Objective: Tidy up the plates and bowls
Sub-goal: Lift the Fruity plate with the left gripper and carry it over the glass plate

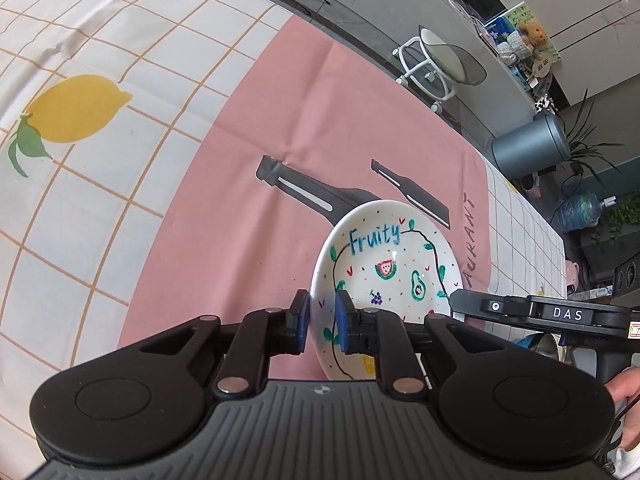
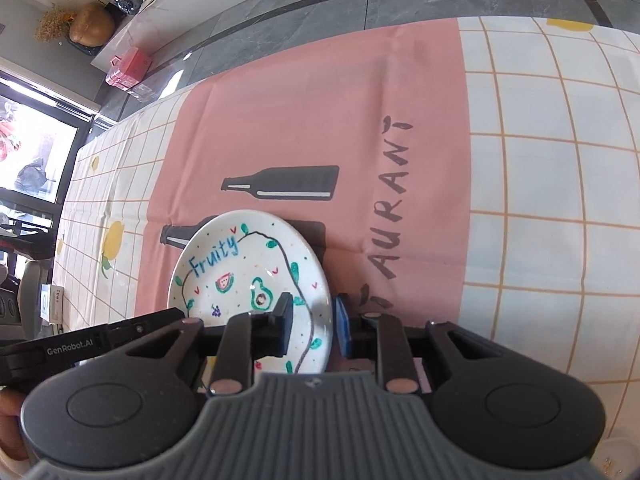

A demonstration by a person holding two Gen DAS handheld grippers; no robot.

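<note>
Plate [image 1: 384,272] | tilted, face up | rim between both grippers' fingers [image 1: 344,320]

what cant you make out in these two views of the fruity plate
- Left wrist view: the plate has its near rim hidden behind the left gripper body.
- Right wrist view: the near rim goes behind the right gripper, so whether the jaws pinch it is unclear.
- Both views: the plate's underside is unseen, so whether it rests on the tablecloth is unclear.
</note>
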